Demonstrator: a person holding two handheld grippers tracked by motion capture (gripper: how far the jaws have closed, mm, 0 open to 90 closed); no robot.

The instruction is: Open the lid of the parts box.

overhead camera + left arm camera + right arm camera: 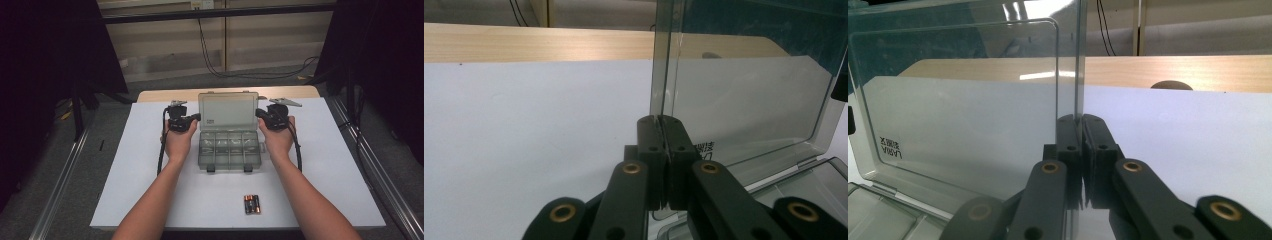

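A clear grey plastic organizer box with several compartments lies open on the white board, its lid standing upright. My left gripper is shut on the lid's left edge. My right gripper is shut on the lid's right edge. In the left gripper view the jaws pinch the thin wall, and in the right gripper view the jaws pinch it too. A small pack of batteries lies on the board near the front, between the person's forearms.
The white board covers a wooden table. Dark curtains and metal rails flank both sides. Cables hang down the back wall.
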